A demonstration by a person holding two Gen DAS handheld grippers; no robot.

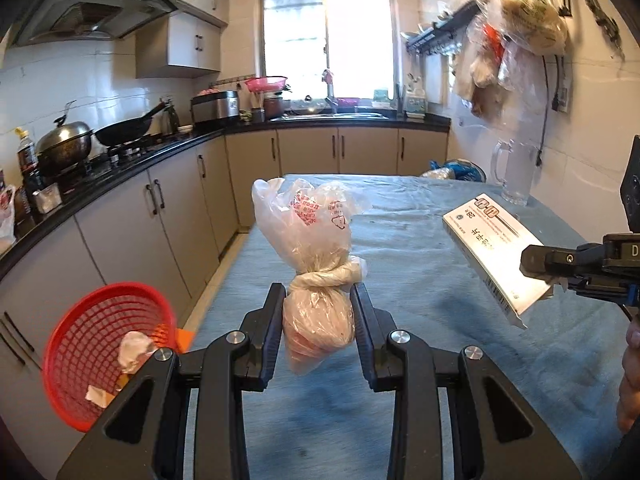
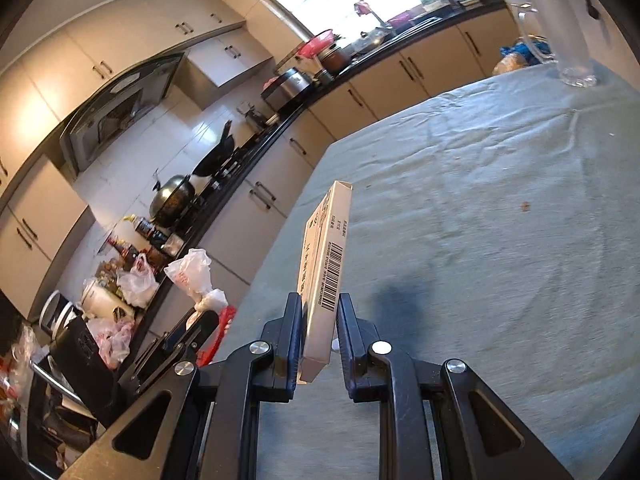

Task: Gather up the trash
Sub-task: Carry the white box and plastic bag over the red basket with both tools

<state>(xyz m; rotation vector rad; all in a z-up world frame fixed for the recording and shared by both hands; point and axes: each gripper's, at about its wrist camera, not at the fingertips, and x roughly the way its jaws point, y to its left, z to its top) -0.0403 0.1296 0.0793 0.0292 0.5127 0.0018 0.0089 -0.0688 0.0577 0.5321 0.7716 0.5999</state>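
My left gripper [image 1: 318, 300] is shut on a knotted clear plastic bag [image 1: 316, 264] with red print, held above the blue-covered table [image 1: 420, 320]. My right gripper [image 2: 319, 320] is shut on a flat white carton [image 2: 324, 272] with a barcode, held on edge above the table; the carton also shows in the left wrist view [image 1: 496, 256], at the right, with the right gripper [image 1: 536, 266] behind it. A red mesh basket [image 1: 104, 352] sits low at the left beside the table, holding crumpled paper scraps [image 1: 134, 350]. The bag also shows in the right wrist view [image 2: 196, 276].
A clear glass mug [image 1: 516, 176] stands at the table's far right, near a blue bag [image 1: 460, 170] at the far edge. A black counter [image 1: 132, 164] with pots, wok [image 1: 128, 128] and bottles runs along the left. Bags [image 1: 516, 40] hang on the right wall.
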